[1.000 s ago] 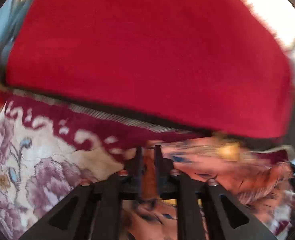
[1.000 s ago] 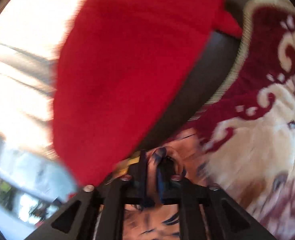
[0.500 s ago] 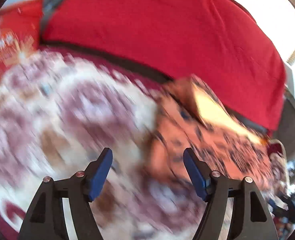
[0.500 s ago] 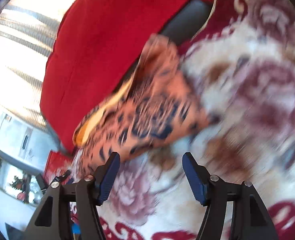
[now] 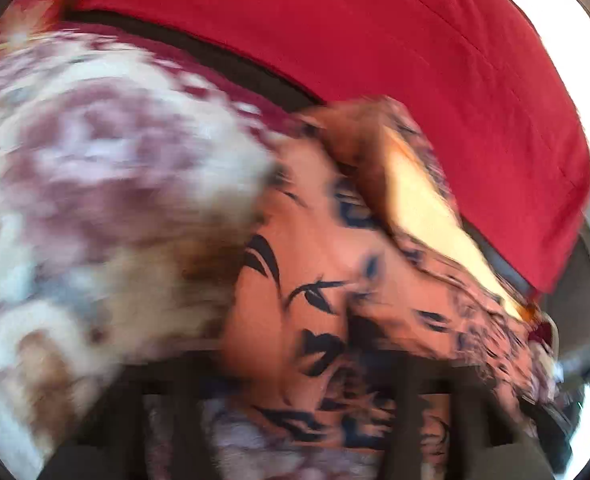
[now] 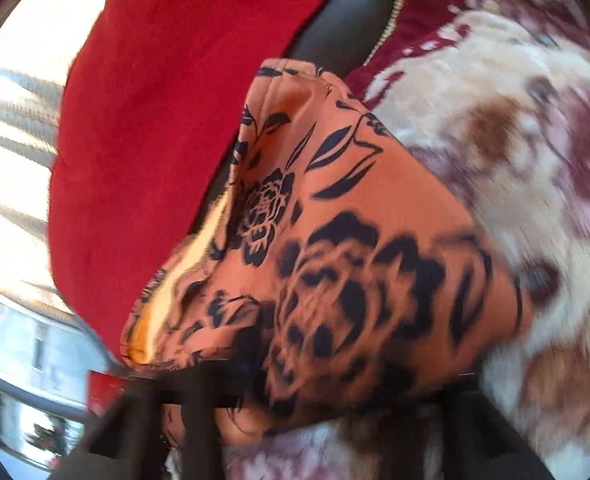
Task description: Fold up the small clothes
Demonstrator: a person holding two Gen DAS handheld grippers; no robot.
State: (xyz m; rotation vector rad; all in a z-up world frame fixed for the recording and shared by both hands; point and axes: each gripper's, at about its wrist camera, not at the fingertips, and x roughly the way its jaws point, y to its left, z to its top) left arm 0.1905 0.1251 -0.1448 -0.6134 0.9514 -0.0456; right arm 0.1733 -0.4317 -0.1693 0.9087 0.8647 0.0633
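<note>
Both grippers (image 5: 295, 420) (image 6: 315, 408) blur at lower frame, jaws just closing with the orange cloth (image 6: 355, 240) between them — grip unclear — folding barely begun.

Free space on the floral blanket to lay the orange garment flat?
Bare floral plush blanket lies left of the orange black-flowered garment in the left view, right of it in the right view. Crowded along the red cushion behind, where the garment bunches.
</note>
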